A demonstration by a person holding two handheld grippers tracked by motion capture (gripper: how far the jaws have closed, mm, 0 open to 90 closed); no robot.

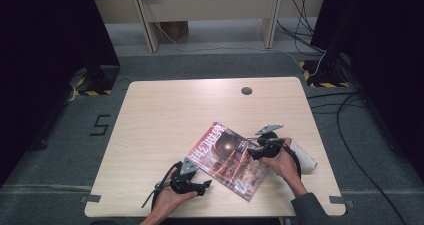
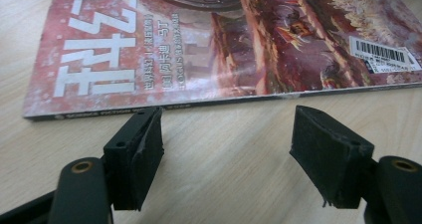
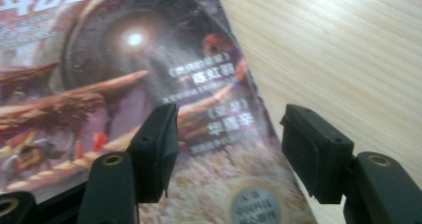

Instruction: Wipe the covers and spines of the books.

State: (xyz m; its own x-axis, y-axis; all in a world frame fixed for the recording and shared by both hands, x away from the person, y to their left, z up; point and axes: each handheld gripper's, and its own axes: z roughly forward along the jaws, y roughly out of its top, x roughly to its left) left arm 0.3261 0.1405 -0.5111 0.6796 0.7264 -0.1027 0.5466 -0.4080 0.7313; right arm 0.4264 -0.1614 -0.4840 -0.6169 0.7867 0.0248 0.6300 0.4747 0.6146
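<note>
- Left gripper (image 1: 202, 187) down low near the front edge of the table (image 1: 165, 110), jaws apart with nothing between them, aimed straight at the spine of the magazine (image 1: 227, 160) and stopped just short of it
- Right gripper (image 1: 253, 152) hovering over the opposite long edge of the cover, jaws spread wide, not pinching anything
- In the right gripper view, magazine (image 3: 149, 84) lying under and between the open jaws, its edge running across the gap, no pad pressing on it as far as can be told
- In the left gripper view, magazine (image 2: 224, 40) flat on the wood, closed, cover up, barcode sticker (image 2: 380, 52) at one corner
- Sits skewed on the right half of the table, between the two hands
- Probably light, floppy and glossy, so likely slippery under rubber pads and prone to sagging or fanning open if lifted by a corner
- Spine looks like the stiffest spot, best bet for a pinch; open edge only good for peeling the cover
- Lying dead flat, so hard to get a jaw under; sliding it toward the table edge might help
- White rolled thing (image 1: 305, 157) just beside the right hand, hard to tell what
</note>
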